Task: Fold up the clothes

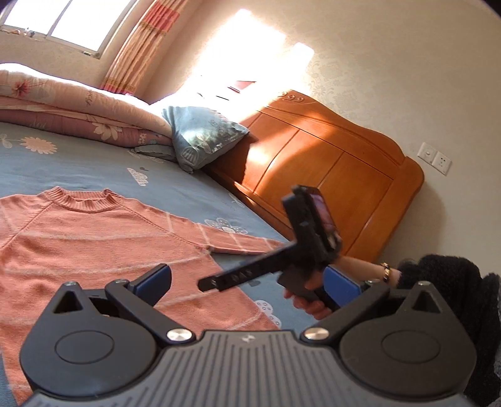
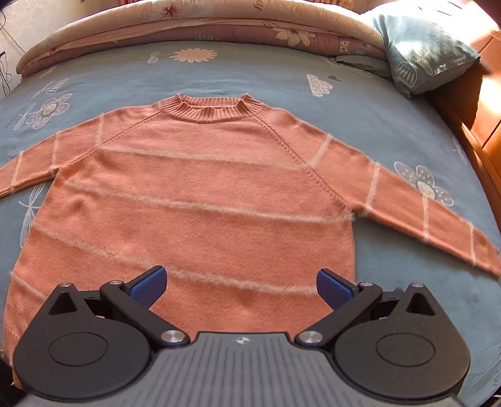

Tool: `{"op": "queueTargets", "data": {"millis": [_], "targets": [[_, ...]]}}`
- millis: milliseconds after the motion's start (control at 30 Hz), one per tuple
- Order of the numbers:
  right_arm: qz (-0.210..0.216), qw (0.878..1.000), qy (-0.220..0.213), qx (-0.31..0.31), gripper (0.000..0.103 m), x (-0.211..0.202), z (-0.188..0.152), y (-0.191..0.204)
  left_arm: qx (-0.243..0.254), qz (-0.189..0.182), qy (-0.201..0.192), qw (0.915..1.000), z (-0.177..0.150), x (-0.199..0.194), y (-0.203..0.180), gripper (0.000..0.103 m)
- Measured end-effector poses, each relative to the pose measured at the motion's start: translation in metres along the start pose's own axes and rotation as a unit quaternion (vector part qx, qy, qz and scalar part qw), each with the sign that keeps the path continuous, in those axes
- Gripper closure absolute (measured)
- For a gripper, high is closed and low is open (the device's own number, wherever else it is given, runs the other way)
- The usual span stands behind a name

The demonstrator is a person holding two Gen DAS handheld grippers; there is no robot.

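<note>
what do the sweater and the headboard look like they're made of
Sweater: a soft knit, probably wool or acrylic, matte, with a ribbed collar and fuzzy pale stripes. Headboard: wood or wood veneer with a glossy orange varnish; panel lines and sunlight sheen show.

bed [image 2: 250, 72]: blue flower-print sheet, wooden headboard [image 1: 328, 166] at its head edge | sweater [image 2: 200, 194]: salmon with pale stripes, flat mid-bed, front up, sleeves spread, collar toward far edge | quilt [image 2: 200, 25]: folded along far edge | pillow [image 2: 422, 53]: far corner by headboard, touching quilt
</note>
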State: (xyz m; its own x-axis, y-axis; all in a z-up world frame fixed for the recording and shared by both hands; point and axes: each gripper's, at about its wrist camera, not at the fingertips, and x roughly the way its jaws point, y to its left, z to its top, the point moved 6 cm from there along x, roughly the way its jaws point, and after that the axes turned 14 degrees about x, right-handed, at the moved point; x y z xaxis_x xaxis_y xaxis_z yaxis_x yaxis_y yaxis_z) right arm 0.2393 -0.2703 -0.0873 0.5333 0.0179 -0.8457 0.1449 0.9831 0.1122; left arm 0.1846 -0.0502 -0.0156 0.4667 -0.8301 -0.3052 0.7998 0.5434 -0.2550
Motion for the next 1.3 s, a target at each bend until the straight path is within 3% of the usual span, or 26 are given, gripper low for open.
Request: {"op": "queueTargets", "data": {"millis": [167,267,433,500,600,700,867,967,1200,1300], "targets": [[0.073,0.996,0.009,0.044,0.0,-0.008,-0.053,0.001,-0.069,0.041,0.078,0.9937,-0.028,0.039,0.067,0.001],[0.095,0.994,0.005,0.06,0.0,-0.001,-0.085,0.0,-0.104,0.087,0.143,0.9804,-0.055,0.066,0.1,0.001],[0.087,0.992,-0.063,0.061,0.0,0.006,-0.116,-0.003,-0.125,0.143,0.211,0.9588,-0.097,0.075,0.11,0.001],[0.098,0.989,-0.095,0.063,0.0,0.005,-0.122,-0.005,-0.119,0.161,0.199,0.9593,-0.103,0.067,0.098,0.001],[0.128,0.98,-0.132,0.08,0.0,0.002,-0.13,-0.013,-0.109,0.151,0.162,0.969,-0.11,0.052,0.069,0.001],[0.174,0.969,-0.157,0.076,0.0,-0.006,-0.131,-0.012,-0.103,0.153,0.147,0.9719,-0.122,0.046,0.051,0.0],[0.261,0.956,-0.121,0.057,0.0,0.001,-0.131,0.007,-0.1,0.181,0.14,0.9684,-0.133,0.041,0.04,0.001],[0.241,0.961,-0.121,0.067,0.0,0.012,-0.14,-0.005,-0.116,0.194,0.137,0.9645,-0.136,0.031,0.038,0.001],[0.223,0.946,-0.18,0.154,0.0,-0.004,-0.153,-0.09,-0.109,0.216,0.145,0.9595,-0.149,0.011,0.027,0.001],[0.225,0.942,-0.171,0.179,0.0,-0.01,-0.154,-0.104,-0.092,0.233,0.153,0.9558,-0.15,0.011,0.019,0.001]]}}
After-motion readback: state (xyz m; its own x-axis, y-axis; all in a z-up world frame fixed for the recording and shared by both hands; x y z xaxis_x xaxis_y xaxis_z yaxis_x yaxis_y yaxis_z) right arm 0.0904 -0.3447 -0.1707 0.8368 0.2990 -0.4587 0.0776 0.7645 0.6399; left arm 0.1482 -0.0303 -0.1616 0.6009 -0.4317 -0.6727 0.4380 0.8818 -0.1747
